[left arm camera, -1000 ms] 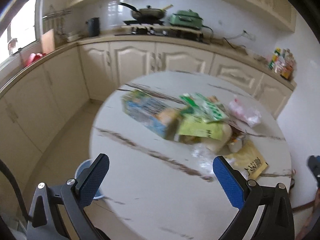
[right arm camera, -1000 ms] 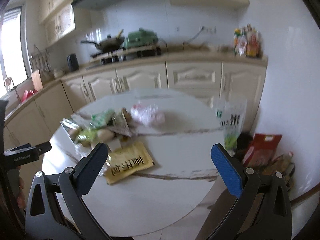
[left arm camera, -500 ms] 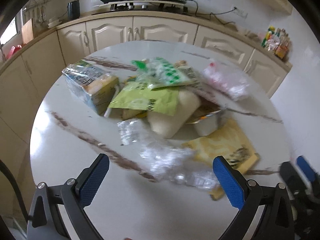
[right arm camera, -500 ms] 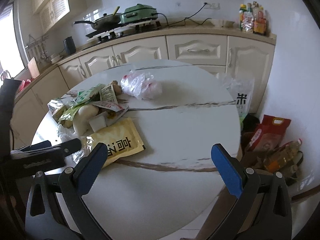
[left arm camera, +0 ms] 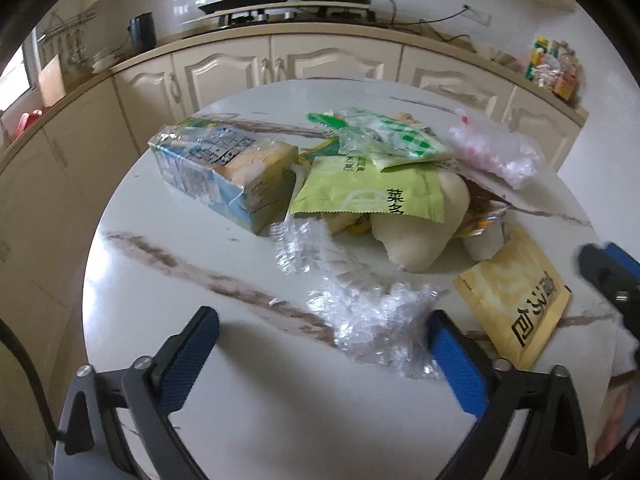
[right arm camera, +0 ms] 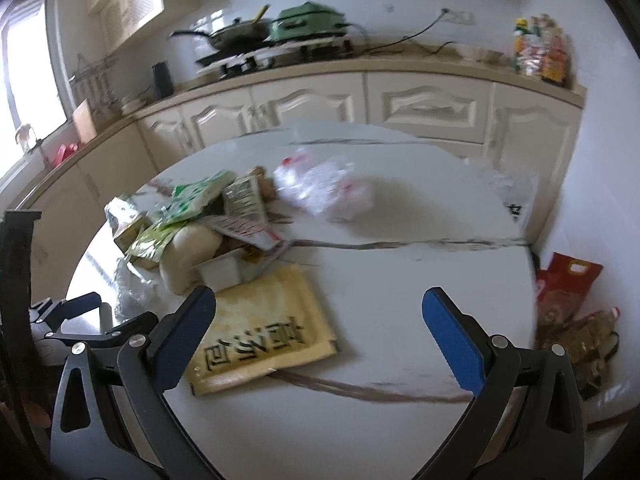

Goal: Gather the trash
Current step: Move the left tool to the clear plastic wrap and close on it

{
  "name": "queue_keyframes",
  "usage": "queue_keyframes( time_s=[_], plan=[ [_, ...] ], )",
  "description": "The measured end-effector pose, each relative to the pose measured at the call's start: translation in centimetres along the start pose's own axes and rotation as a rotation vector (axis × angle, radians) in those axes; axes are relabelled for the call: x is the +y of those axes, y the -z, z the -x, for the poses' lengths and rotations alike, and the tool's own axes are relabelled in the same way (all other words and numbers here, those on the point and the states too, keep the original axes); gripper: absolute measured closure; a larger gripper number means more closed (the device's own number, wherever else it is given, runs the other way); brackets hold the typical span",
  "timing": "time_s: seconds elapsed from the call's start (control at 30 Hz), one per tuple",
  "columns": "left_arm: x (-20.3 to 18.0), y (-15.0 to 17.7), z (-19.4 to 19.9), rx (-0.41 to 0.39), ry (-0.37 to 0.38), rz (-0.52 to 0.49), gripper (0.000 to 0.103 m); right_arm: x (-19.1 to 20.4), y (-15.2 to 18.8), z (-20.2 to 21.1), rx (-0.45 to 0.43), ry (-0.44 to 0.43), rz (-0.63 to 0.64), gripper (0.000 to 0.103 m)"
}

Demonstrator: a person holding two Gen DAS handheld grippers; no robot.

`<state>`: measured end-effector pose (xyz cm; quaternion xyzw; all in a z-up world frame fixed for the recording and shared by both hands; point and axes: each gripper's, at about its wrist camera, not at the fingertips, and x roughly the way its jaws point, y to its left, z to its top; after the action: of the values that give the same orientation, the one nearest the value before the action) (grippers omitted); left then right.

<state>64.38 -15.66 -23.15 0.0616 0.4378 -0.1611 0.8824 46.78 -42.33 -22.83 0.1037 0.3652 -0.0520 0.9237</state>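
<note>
Kitchen cabinets stand behind the round desk (left arm camera: pixel 168 360), where the trash (left arm camera: pixel 372 192) lies heaped near the middle. Left hand-held gripper (left arm camera: pixel 320 348) is released, straddling the crumpled clear plastic (left arm camera: pixel 372 312), probably to pinch it. Right hand-held gripper (right arm camera: pixel 320 324) hangs released over the yellow packet (right arm camera: pixel 260 328).

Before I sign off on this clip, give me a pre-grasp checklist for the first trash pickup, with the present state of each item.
1. Left gripper open and empty: ok.
2. Right gripper open and empty: ok.
3. Crumpled clear plastic wrap ahead of the left gripper, apart from the pile: ok.
4. Yellow packet flat on the marble table, near the right gripper's left finger: ok.
5. Wrap already between the left fingers: not ok, it lies mostly ahead of the right finger.
6. Trash bin or bag to drop into: cannot tell, none is clearly in view.
</note>
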Motion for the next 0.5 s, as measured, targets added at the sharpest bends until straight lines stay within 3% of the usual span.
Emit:
queue_keyframes(
  time_s=[0.03, 0.1, 0.3, 0.33, 0.37, 0.5],
  plan=[
    [0.1, 0.1, 0.0, -0.021, 0.017, -0.013, 0.045, 0.5, -0.1, -0.4, 0.008, -0.011, 0.011, 0.0],
    [0.8, 0.2, -0.3, -0.027, 0.088, -0.014, 0.073, 1.7, -0.3, -1.5, 0.025, -0.043, 0.041, 0.0],
    [3.5, 0.5, -1.6, -0.035, 0.144, 0.002, 0.077, 4.4, -1.2, -4.3, 0.07, -0.123, 0.122, 0.002],
    [3.8, 0.3, -2.1, -0.042, 0.149, 0.001, 0.077, 4.6, -1.3, -4.8, 0.094, -0.143, 0.128, 0.01],
    [4.7, 0.8, -1.2, -0.047, 0.152, 0.003, 0.077, 4.7, -1.3, -5.0, 0.104, -0.156, 0.131, 0.024],
    [5.3, 2.3, 2.9, -0.071, 0.146, -0.001, 0.077, 5.3, -1.4, -5.9, 0.149, -0.103, 0.205, 0.036]
  ],
)
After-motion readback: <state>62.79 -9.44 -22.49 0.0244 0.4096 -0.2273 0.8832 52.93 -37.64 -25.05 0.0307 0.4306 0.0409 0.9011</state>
